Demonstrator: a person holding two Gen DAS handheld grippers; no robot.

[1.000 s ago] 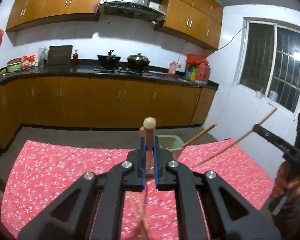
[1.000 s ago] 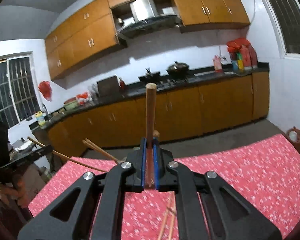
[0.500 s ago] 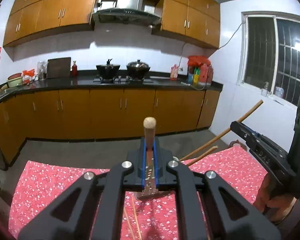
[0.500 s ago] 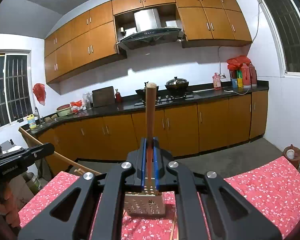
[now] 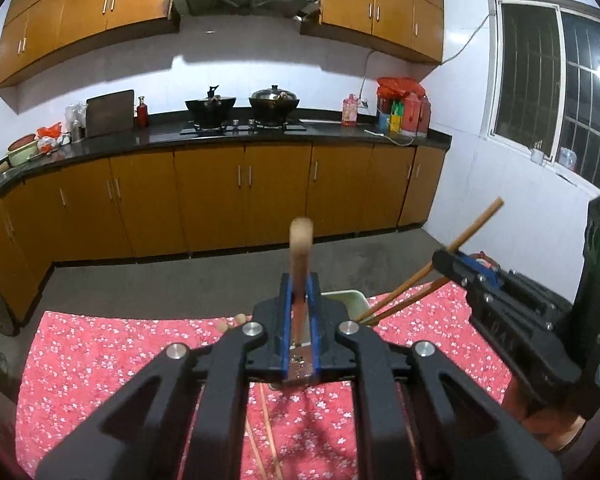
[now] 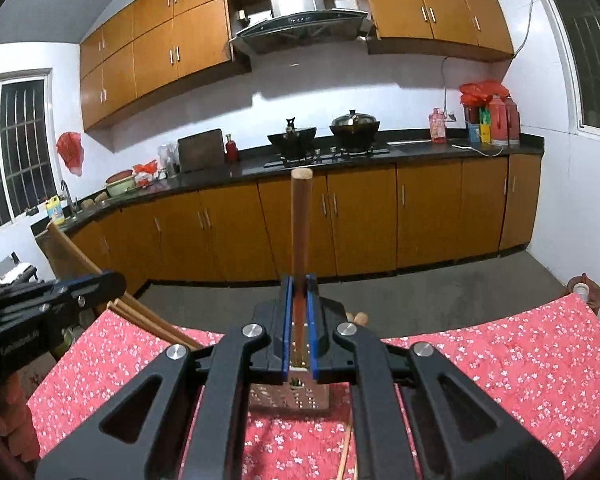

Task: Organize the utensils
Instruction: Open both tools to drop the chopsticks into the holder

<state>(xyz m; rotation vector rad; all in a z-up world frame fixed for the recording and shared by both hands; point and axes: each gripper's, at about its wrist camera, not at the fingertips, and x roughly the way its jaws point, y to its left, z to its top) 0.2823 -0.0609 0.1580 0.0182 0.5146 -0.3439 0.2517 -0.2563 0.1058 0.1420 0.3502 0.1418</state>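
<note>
Kitchen table, mid-tidy: a wooden-handled spatula (image 5: 300, 248) stands upright in the left gripper (image 5: 299, 294), clenched on the handle just above its riveted metal neck. A slotted spatula (image 6: 300, 220) is pinched the same way in the right gripper (image 6: 299, 294), its perforated head hanging below the jaws and its handle pointing up and away.

A pale tub (image 5: 354, 300), the likely drop-off, sits just beyond the left gripper's tips, a little to the right, with wooden sticks leaning out of it twd the right gripper. What those sticks are can't be told. Loose chopsticks (image 5: 266, 440) lie under the left gripper on the red flowered cloth (image 5: 100, 360).

To do this step well, approx: bring one tool over the tub at a time and keep the two handles apart so they don't cross. Lower the head in first and clear of the leaning sticks. Let go only once the tool rests on the tub's floor or wall. The tub looks light and may tip or slide if knocked.
</note>
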